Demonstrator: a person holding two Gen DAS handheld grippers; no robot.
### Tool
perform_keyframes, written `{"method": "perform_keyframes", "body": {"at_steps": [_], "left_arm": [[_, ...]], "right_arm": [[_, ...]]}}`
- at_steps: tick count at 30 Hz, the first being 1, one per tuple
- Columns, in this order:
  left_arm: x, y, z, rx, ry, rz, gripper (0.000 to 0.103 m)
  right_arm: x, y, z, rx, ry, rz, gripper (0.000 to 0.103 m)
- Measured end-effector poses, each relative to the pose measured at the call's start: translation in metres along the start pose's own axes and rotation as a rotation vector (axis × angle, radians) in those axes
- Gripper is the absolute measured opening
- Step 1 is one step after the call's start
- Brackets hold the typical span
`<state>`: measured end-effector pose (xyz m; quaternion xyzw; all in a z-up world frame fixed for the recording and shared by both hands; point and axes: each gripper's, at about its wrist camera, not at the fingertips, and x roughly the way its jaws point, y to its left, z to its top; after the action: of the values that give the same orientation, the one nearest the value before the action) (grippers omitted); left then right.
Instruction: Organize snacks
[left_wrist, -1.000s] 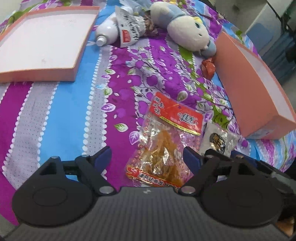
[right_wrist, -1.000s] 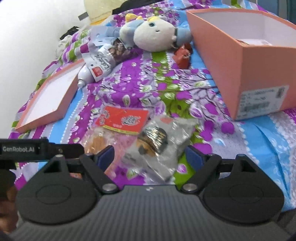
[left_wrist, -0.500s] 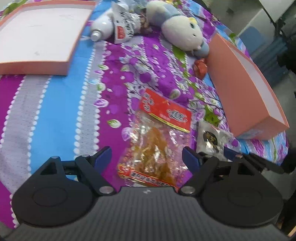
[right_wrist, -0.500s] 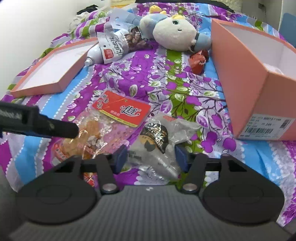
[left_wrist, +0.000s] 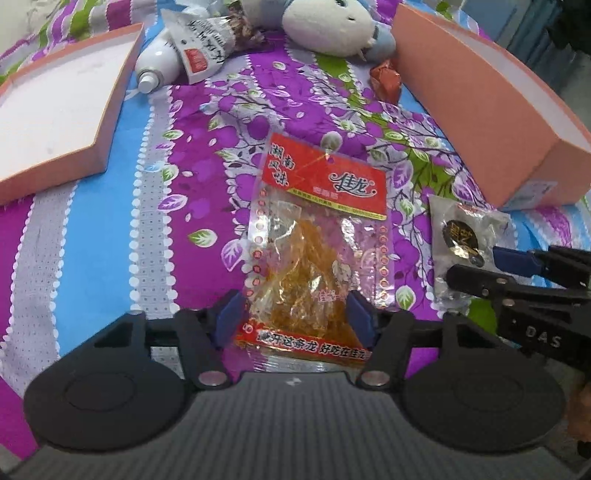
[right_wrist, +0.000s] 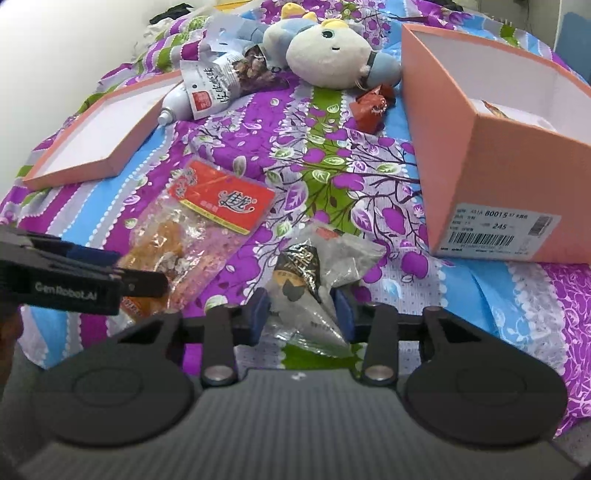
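A flowered bedspread (left_wrist: 96, 236) in purple, blue and green lay under everything. The largest thing on it was an open pink box (right_wrist: 491, 155) to the right, white inside, with a barcode label on its near end and something pale lying in its far corner. To the left lay the box's shallow lid (left_wrist: 55, 114), white side up. At the far end a plush toy (right_wrist: 332, 55) lay on its side, with a white bottle (left_wrist: 155, 64) and a grey snack pouch (right_wrist: 218, 83) just left of it, the pouch overlapping the bottle. A small red wrapped snack (right_wrist: 371, 107) sat close against the box's far corner.

Nearer, two packets lay side by side. The clear bag (left_wrist: 317, 240) with a red header and orange pieces lay flat; the left gripper (left_wrist: 295, 314) had just been closing, and its blue pads touched both edges of the bag's near end. The small silver packet (right_wrist: 314, 280) lay right of it, near the box; the right gripper (right_wrist: 299, 314) had likewise just been closing, its pads pressing the packet's crumpled sides. Each gripper's fingers reached into the other's view.
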<state>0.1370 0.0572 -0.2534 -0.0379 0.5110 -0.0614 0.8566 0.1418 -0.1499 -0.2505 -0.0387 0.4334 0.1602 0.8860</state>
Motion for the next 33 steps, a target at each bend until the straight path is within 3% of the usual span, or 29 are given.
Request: {"method": "perform_keyframes", "body": {"at_steps": [2, 6, 8, 11, 15, 19, 33], "left_arm": [[0.000, -0.004, -0.001, -0.006, 0.000, 0.003, 0.053], [-0.003, -0.012, -0.002, -0.012, -0.007, 0.003, 0.037], [-0.006, -0.015, -0.002, -0.024, -0.011, -0.005, 0.032], [-0.011, -0.018, -0.003, -0.038, -0.017, 0.000, 0.029], [-0.021, -0.020, -0.004, -0.071, -0.038, -0.001, 0.028], [-0.036, -0.019, -0.005, -0.104, -0.064, -0.010, 0.027], [-0.115, -0.046, 0.004, -0.154, -0.149, -0.024, 0.026]], "right_arm": [[0.003, 0.003, -0.002, -0.027, -0.001, -0.005, 0.048], [0.011, -0.002, -0.004, 0.008, -0.001, 0.021, 0.068], [0.013, -0.003, -0.005, 0.021, -0.008, 0.027, 0.071], [0.012, 0.004, -0.004, 0.002, -0.012, -0.001, 0.067], [0.001, 0.007, -0.002, -0.011, -0.029, -0.015, 0.053], [-0.013, -0.001, 0.001, 0.017, -0.037, -0.023, 0.046], [-0.111, -0.015, 0.019, 0.091, -0.166, -0.004, 0.041]]}}
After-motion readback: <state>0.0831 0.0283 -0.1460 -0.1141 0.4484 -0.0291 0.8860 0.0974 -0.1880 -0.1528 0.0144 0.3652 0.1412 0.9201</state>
